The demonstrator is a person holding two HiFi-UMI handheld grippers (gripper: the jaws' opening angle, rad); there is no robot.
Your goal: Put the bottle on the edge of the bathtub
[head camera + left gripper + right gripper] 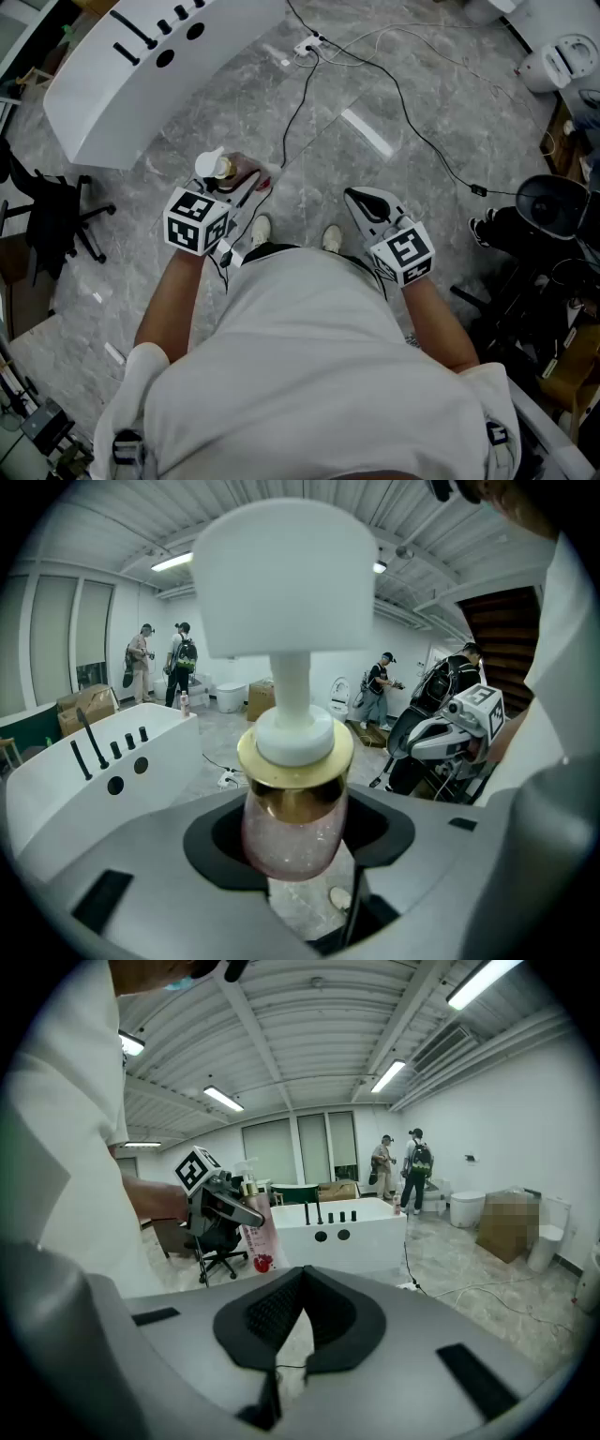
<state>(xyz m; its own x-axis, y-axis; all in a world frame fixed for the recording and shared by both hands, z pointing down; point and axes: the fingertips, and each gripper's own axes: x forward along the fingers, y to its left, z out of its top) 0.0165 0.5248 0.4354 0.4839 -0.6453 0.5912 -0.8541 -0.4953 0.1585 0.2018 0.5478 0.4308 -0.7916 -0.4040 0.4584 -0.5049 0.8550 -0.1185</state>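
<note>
Holds the bottle [291, 836] upright in the left tongs [239, 183], pump uppermost. Finds the bathtub [112, 103] edge at eleven o'clock from there, well apart. Shows the right tongs [362, 201] pinched together, empty, farther off at three o'clock.

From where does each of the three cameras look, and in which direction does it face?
Head view: on the person's head, facing steeply down at the floor; shows the white shirt, arms, left gripper and right gripper.
Left gripper view: on the left gripper, facing along its jaws, closed on the bottle; shirt at right.
Right gripper view: on the right gripper, facing along its closed, empty jaws; shirt at left.
Shared: both gripper views show the bathtub.
</note>
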